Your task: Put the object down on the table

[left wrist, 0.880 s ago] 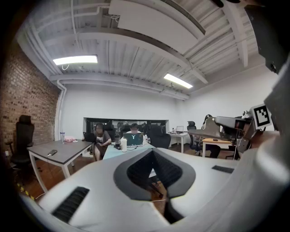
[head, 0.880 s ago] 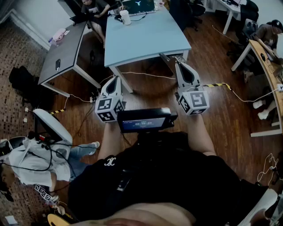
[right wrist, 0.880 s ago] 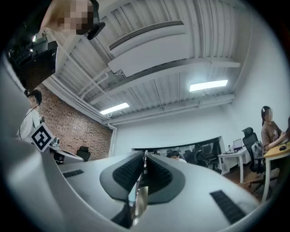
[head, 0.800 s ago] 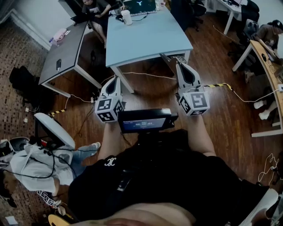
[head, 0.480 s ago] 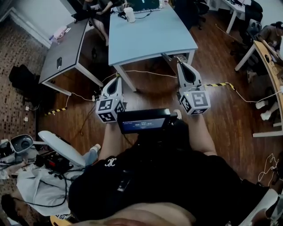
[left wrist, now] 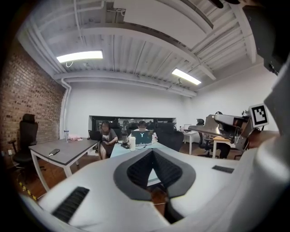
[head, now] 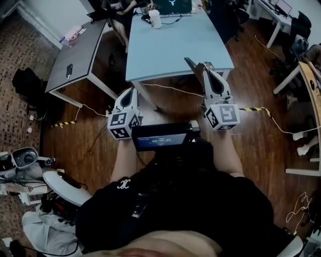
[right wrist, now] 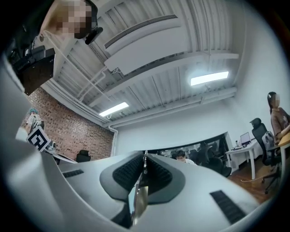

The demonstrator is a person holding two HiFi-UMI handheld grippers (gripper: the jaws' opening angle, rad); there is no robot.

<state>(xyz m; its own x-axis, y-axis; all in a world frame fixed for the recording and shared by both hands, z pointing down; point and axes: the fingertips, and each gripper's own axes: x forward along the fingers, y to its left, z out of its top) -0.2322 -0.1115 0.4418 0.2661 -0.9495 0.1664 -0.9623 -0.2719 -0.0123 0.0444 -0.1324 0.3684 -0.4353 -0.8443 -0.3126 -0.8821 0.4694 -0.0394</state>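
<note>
In the head view my right gripper (head: 206,68) is held out over the near edge of the light blue table (head: 175,45). It is shut on a thin flat object (head: 191,63) that sticks out to the left of the tips. In the right gripper view that object (right wrist: 139,199) shows edge-on as a pale metallic sliver pinched between the dark pads (right wrist: 127,174), with my right gripper (right wrist: 144,156) tilted up toward the ceiling. My left gripper (head: 129,91) hangs over the wooden floor just short of the table; its tips (left wrist: 152,153) meet with nothing between them.
A laptop (head: 173,6) and a white cup (head: 155,19) stand at the table's far end, where people sit. A grey table (head: 75,55) with a phone (head: 69,70) stands to the left. Cables cross the floor; white equipment (head: 20,158) is at lower left. A dark screen (head: 163,136) is at the person's chest.
The view has moved forward toward the blue table. Both grippers are now closer to its near edge, the right one reaching over it. The white equipment at the left has slid down the frame.
</note>
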